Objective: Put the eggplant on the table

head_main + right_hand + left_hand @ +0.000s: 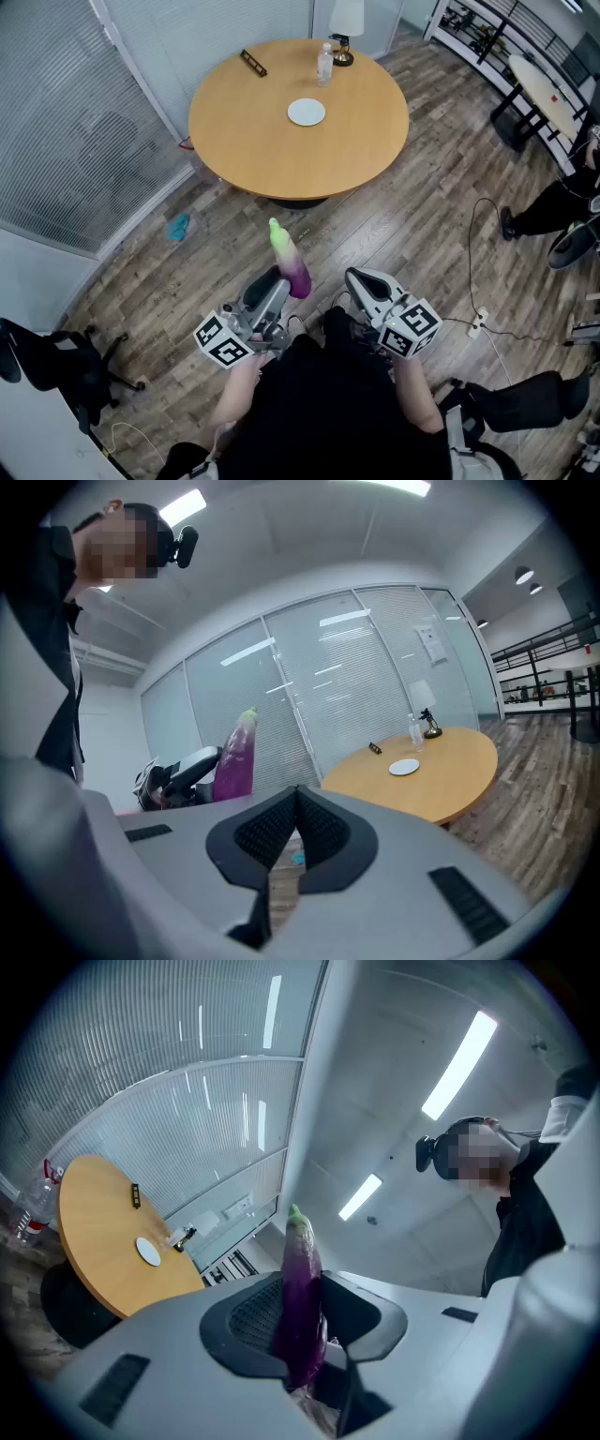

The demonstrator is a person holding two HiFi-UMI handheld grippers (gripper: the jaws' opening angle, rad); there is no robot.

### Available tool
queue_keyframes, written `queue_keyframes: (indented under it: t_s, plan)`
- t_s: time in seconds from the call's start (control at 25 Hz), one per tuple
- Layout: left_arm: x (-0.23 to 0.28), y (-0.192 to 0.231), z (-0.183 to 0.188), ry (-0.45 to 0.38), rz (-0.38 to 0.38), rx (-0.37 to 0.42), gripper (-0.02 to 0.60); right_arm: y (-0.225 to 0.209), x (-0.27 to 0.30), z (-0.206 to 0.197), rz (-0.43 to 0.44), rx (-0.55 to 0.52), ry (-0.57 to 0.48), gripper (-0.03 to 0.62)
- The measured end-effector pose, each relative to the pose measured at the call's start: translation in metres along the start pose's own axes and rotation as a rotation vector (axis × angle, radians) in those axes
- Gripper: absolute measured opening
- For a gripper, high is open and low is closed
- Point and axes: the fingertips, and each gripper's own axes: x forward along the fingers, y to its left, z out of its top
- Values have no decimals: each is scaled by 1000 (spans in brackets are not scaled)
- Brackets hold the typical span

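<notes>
- The eggplant [290,260] was held by the left gripper [278,284] above the floor [422,216], well short of the near edge of the worktop [244,141]. Its fingers [246,1321] were closed on the lower purple end only, and the green cap was pointed up and away.
- Most of the length stood out beyond the grip, and the skin looked smooth and tapered. It was judged that the eggplant could be tilted or slid out during the carry and dropped on the floor.
- The flesh could be bruised if a harder squeeze were used to prevent that.
- The right gripper [298,797] was seen just beside the eggplant, its fingers [323,841] pressed together on nothing. The eggplant could be knocked loose if the two grippers were brought closer.
- On the round worktop, the eggplant could be lost by rolling if it were released close to the edge. The white plate [306,112] near the centre could be struck, and the water bottle [324,64] at the far edge could be toppled by an overreach.
</notes>
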Motion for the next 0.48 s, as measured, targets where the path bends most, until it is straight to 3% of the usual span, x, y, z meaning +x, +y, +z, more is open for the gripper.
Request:
queue_keyframes:
  t_s: [0.48]
  plan:
    - [-7, -1, -5, 0, 7, -15, 138, 6, -4, -3, -18, -1, -11, 17]
